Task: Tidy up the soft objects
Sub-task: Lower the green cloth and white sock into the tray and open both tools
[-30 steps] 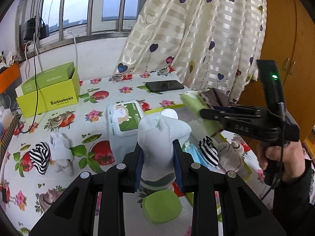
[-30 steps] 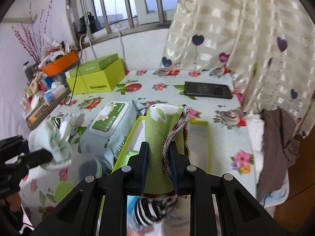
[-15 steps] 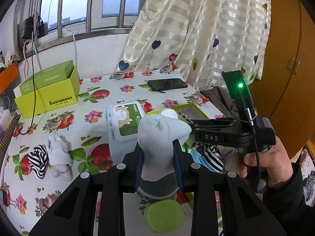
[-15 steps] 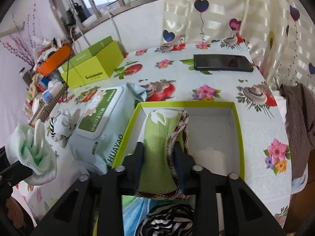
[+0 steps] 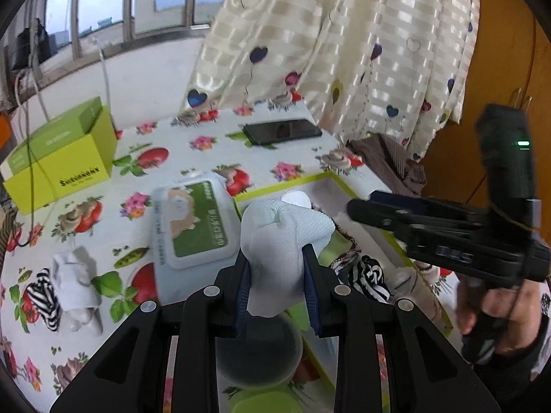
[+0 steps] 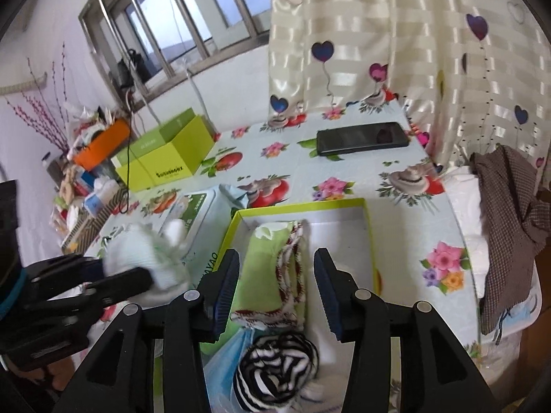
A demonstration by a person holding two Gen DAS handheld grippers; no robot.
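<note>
Inside the yellow-green tray [image 6: 368, 241], the green cloth [image 6: 272, 275] now lies released between the right gripper's [image 6: 275, 285] just-opened, non-touching jaws, so that piece looks stowed, while the left gripper [image 5: 277, 289] beside the tray clamps the white sock [image 5: 282, 241], probably next.

The far half of the tray [image 6: 367, 227] ahead of me is bare, open to my right tongs [image 6: 277, 284], whose jaws have just spread off the green cloth [image 6: 272, 272]. The near end is crowded by that cloth and a striped sock [image 6: 275, 364]. On the tray's left the wipes pack [image 5: 196, 220] crowds its wall. My left tongs [image 5: 277, 287], gripping a white sock [image 5: 280, 237], meet the right tongs crossing above the tray. Beyond, the table [image 6: 372, 179] lies open up to the phone [image 6: 361, 137].
</note>
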